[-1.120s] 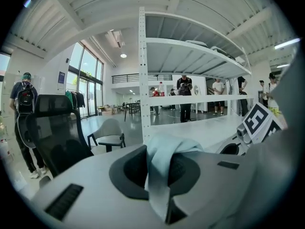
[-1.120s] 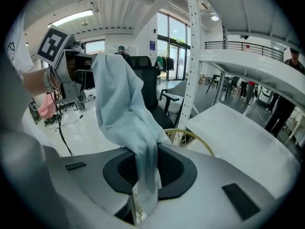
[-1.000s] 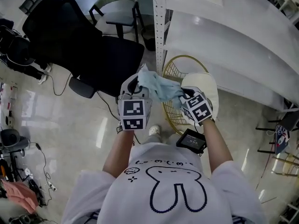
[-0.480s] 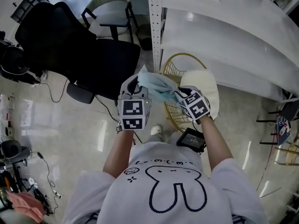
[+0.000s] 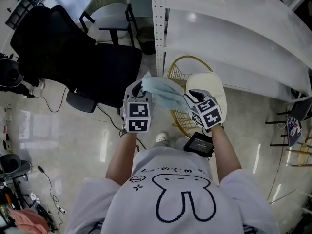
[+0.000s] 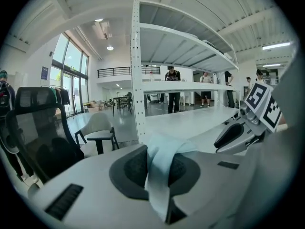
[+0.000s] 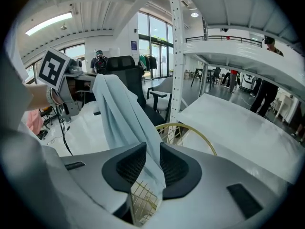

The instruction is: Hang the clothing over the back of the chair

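Note:
A light blue piece of clothing (image 5: 163, 90) is stretched between my two grippers above a gold wire chair (image 5: 178, 69) with a cream cushion (image 5: 210, 86). My left gripper (image 5: 141, 86) is shut on one end; in the left gripper view a fold of the clothing (image 6: 162, 156) is pinched between the dark pads (image 6: 131, 168). My right gripper (image 5: 189, 97) is shut on the other end. In the right gripper view the clothing (image 7: 121, 113) rises up and to the left from the jaws, with the chair's wire back (image 7: 188, 130) just beyond. The right gripper (image 6: 238, 133) also shows in the left gripper view.
A black office chair (image 5: 73, 52) stands to the left, a white chair (image 5: 109, 16) behind it. A white shelf rack with a perforated post (image 5: 158, 28) runs along the right. Cables (image 5: 46, 101) lie on the glossy floor. A small dark device (image 5: 199, 144) hangs at the person's waist.
Both grips hold. The left gripper has sunk a little with its end of the clothing, and the cloth lies flatter between the two grippers, closer over the wire chair.

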The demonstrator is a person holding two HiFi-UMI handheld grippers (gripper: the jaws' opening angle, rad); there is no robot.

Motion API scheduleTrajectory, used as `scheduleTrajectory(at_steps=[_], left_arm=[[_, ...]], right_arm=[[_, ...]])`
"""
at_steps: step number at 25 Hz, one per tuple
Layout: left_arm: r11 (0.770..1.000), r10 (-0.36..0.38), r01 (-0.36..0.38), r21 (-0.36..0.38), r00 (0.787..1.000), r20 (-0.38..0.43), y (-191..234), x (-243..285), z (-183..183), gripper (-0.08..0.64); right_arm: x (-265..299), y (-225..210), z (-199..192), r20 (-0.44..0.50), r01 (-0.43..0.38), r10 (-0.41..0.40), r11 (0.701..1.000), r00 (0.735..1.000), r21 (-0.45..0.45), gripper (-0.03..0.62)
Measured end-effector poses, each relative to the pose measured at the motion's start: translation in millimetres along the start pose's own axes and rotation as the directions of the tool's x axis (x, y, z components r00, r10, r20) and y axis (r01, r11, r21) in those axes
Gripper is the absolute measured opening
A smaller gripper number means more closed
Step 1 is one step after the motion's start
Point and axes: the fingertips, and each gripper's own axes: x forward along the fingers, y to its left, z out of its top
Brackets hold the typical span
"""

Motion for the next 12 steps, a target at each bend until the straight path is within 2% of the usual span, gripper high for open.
scheduleTrajectory(at_steps=[4,8,12], left_arm=[[1.0,-0.009,0.009,0.008,0.999,-0.04,4,8,-17,0.04],[1.0,0.0,0.0,0.001,0.997,-0.075,9,15,-35,0.04],[1.0,0.004,-0.006,-0.014,0.989,-0.147,16,23,-60,0.04]], right_arm=[[-5,0,-1,0.011,0.018,-0.018,1.0,1.0,0.019,0.066],[-14,-5,3,0.032,0.059,-0.058,0.998,0.998,-0.001,0.066],[-17,-8,7,0.044,0.065,-0.065,0.998,0.997,-0.001,0.066]])
